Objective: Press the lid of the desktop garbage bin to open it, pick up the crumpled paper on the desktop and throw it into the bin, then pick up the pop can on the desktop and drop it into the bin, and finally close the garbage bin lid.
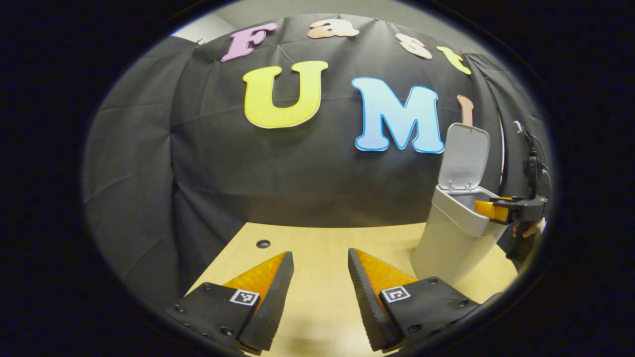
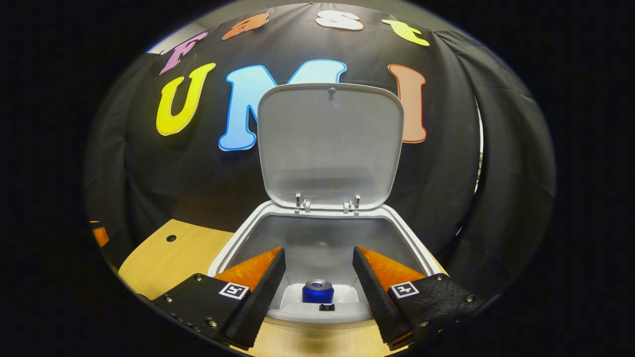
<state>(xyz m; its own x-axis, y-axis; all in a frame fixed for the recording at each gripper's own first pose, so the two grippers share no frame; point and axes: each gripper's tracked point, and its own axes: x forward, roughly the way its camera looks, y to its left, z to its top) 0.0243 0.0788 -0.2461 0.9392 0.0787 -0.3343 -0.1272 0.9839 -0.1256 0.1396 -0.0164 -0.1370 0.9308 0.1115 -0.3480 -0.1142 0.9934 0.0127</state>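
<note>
With the can (image 2: pixel 317 291) lying down inside the bin (image 2: pixel 233 248) and my right tongs (image 2: pixel 317 277) wide and empty over its mouth, my left tongs (image 1: pixel 320 282) wide above the desk (image 1: pixel 317 238), only shutting the upright lid (image 2: pixel 330 144) seems left.

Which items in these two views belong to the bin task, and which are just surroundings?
Task items:
- garbage bin, its lid standing open
- pop can inside the bin
- right gripper, open above the bin mouth
- left gripper, open over the desktop

Surroundings:
- wooden desktop
- black cloth wall
- round hole in the desktop
</note>
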